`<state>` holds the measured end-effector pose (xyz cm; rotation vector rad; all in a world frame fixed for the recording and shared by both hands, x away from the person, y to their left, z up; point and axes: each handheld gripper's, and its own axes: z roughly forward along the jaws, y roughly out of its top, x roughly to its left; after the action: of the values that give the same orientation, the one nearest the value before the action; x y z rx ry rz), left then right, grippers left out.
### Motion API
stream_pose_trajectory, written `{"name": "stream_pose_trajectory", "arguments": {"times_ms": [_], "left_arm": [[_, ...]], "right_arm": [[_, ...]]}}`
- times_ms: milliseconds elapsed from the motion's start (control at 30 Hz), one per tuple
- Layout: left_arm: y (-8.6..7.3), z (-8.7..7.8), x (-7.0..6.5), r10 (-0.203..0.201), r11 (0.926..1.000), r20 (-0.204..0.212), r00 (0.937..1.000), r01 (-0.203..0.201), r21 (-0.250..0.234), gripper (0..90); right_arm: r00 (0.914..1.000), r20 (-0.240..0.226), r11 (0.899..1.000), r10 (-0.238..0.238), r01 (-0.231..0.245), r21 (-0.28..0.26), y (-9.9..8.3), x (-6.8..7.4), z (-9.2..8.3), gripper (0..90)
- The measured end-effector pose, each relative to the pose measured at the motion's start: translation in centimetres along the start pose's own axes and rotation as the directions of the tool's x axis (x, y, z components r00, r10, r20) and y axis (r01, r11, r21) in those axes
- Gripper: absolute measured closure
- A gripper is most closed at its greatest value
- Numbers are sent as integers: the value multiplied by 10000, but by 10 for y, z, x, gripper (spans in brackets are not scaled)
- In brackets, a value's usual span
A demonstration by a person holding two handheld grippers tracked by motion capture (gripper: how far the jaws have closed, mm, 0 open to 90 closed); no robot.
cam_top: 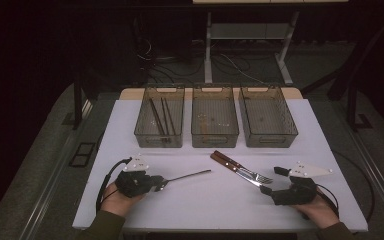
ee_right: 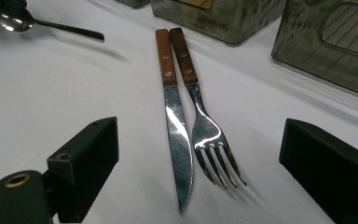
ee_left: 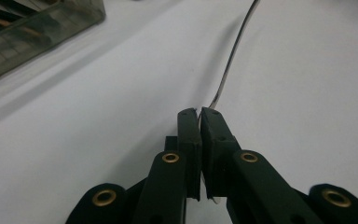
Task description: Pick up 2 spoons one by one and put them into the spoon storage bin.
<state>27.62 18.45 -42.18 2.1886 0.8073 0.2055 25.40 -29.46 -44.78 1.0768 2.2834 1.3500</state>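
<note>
While the left gripper (cam_top: 161, 183) pinches the slim steel spoon (cam_top: 187, 175) at the table's near left, the wide-open right gripper (cam_top: 269, 180) frames the wooden-handled knife (ee_right: 177, 140), probably needing a closing grasp next.

Behind the white surface (cam_top: 300, 130) lies a dark grey floor (cam_top: 260, 62), with cables (cam_top: 180, 65) and a pale metal frame (cam_top: 250, 40).

The high view looks forward and down from above the person's side, taking in the whole desk (cam_top: 290, 130). Each gripper view sits low, close over the desk, looking along its own jaws. The right gripper view and the high view share the knife (ee_right: 177, 135) and fork (ee_right: 205, 126); the spoon (ee_left: 228, 65) shows in all three.
</note>
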Motion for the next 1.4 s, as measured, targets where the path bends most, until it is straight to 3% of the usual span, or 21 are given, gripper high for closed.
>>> {"name": "stream_pose_trajectory", "arguments": {"times_ms": [667, 933, 1133, 1400], "left_arm": [[24, 3, 4, -62, 9972, -149, 9999, 51, -748, 874], [37, 8, 7, -10, 9961, -168, 9999, -5, -878, 874], [48, 12, 7, 86, 9954, -220, 9997, -107, -955, 874], [67, 16, 14, -150, 9918, -402, 9991, 98, -1273, 874]], "right_arm": [[10000, -77, 10000, -50, 50, 35, 0, 1, 1, 112], [9995, -234, 9998, 210, -211, -17, 1, 1, 2, 111], [9997, -120, 9997, 235, -235, 28, 2, 3, 5, 91], [9991, 81, 9992, 407, -407, 6, 3, 2, 3, 90]]}}
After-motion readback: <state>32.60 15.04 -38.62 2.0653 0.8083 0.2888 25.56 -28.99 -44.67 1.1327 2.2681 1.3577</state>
